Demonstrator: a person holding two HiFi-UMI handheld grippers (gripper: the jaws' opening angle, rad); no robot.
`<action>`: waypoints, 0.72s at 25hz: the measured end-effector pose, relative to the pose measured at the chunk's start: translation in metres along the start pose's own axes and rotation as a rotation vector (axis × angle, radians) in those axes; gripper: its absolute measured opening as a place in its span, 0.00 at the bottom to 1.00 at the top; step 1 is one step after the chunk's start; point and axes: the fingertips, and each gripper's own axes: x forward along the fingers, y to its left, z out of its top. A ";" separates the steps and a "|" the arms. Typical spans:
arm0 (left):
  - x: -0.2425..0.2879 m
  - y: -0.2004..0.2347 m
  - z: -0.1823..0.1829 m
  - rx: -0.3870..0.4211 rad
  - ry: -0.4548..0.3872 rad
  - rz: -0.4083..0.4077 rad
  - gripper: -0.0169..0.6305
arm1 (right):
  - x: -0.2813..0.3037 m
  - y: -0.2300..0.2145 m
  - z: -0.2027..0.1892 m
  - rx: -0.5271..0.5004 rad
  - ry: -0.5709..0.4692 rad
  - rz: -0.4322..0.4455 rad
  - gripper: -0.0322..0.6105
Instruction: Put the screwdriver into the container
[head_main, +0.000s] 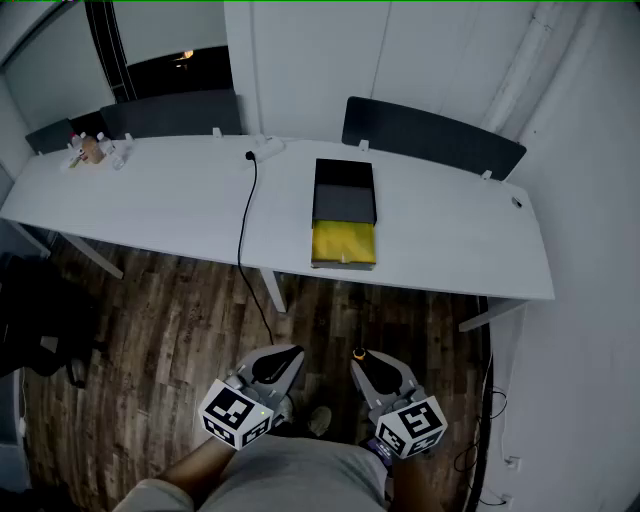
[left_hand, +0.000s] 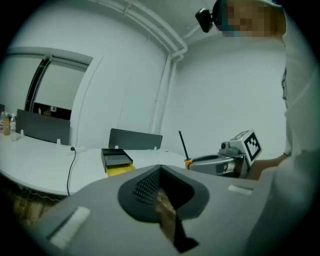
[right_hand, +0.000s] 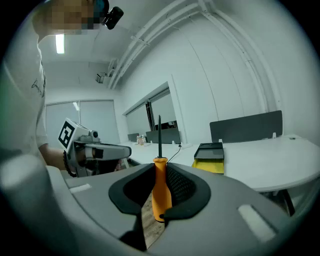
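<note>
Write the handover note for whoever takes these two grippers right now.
Right gripper: shut on the orange-handled screwdriver, shaft pointing up.
Left gripper: open, nothing between its jaws.
The black container, with a yellow section at its near end, sits on the white table, well ahead of both grippers across the wood floor.
Done: screwdriver is in hand.
Left: step up to the table, bring the screwdriver over the container, release it inside.

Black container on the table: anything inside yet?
Nothing visible inside the black container; its interior is dark, so small items could go unseen. The screwdriver is held in the right gripper.
</note>
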 end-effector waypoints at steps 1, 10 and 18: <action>-0.001 -0.001 -0.001 0.001 0.002 -0.003 0.03 | 0.000 0.001 -0.002 0.003 -0.002 -0.001 0.19; -0.007 -0.001 -0.004 0.001 0.001 -0.037 0.03 | 0.005 0.014 -0.005 -0.002 0.006 0.000 0.19; -0.013 0.021 0.000 0.000 -0.007 -0.038 0.03 | 0.026 0.020 0.001 0.046 0.002 0.008 0.19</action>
